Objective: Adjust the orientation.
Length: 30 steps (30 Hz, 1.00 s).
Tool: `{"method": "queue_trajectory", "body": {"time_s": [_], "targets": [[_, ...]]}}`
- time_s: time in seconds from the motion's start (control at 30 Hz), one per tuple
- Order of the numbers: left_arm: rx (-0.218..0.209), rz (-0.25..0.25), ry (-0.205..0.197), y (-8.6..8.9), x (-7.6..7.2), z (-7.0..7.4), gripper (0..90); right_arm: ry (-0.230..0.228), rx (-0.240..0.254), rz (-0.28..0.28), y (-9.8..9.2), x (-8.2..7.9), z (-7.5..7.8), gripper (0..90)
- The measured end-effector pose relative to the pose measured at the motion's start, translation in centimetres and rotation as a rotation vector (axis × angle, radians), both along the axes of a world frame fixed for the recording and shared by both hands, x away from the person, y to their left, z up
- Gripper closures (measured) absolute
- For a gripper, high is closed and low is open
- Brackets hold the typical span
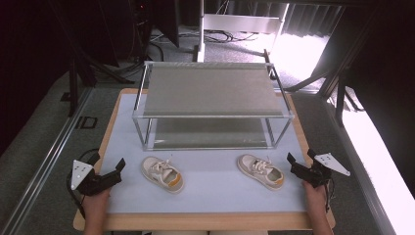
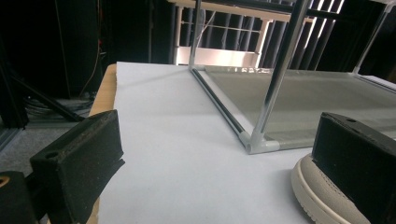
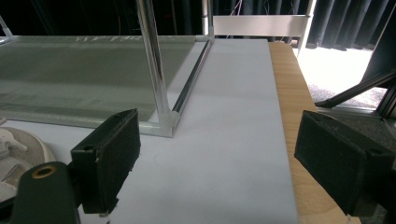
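Note:
Two small cream shoes with orange heel patches lie on the pale mat in front of a two-tier metal shoe rack [image 1: 210,90]. The left shoe [image 1: 163,174] sits just right of my left gripper [image 1: 106,170], whose jaws stand open over bare mat. In the left gripper view [image 2: 212,163] the shoe's sole [image 2: 317,191] peeks out behind the right jaw. The right shoe [image 1: 261,171] lies left of my right gripper [image 1: 299,159], also open and holding nothing. In the right gripper view [image 3: 215,154] a bit of that shoe [image 3: 18,149] shows at the left edge.
The rack's lower shelf [image 1: 210,134] and upper shelf are bare. Its front corner posts [image 2: 275,79] [image 3: 154,70] stand close ahead of each gripper. The wooden table edge [image 3: 299,140] borders the mat [image 1: 210,191]. Dark stands and cables lie on the floor beyond.

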<state>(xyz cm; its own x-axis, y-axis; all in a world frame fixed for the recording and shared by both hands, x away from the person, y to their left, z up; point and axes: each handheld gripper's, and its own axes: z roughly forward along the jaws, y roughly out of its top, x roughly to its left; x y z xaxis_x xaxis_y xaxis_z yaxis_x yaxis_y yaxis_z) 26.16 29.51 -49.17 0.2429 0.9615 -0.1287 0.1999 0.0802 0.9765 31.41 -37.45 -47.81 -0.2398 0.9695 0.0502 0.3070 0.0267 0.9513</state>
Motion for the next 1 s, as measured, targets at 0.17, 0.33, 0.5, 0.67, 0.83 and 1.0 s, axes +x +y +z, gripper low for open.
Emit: {"method": "queue_trajectory", "body": {"time_s": [0.17, 0.33, 0.5, 0.67, 0.83, 1.0], "targets": [[-0.025, -0.023, 0.025, 0.3, 0.1, 0.0, 1.6, -0.001, 0.003, -0.002, 0.0, 0.0, 0.0, 13.8], [-0.048, -0.086, 0.102, 0.7, 0.4, 0.3, 1.6, -0.004, 0.008, -0.004, -0.1, 0.0, 0.0, 13.8], [-0.012, -0.152, 0.187, 0.8, 0.7, 0.6, 1.6, -0.004, 0.003, -0.001, 0.0, 0.0, 0.0, 13.8], [0.085, -0.218, 0.29, 0.9, 0.8, 1.5, 1.7, -0.003, -0.006, 0.0, 0.1, 0.0, 0.0, 13.9], [0.166, -0.311, 0.434, 1.1, 1.1, 2.9, 1.7, -0.003, -0.005, 0.0, 0.1, 0.0, 0.0, 13.8], [0.275, -0.368, 0.553, 0.6, 1.2, 3.6, 1.7, -0.005, -0.004, 0.001, 0.1, 0.0, 0.0, 13.8]]}}
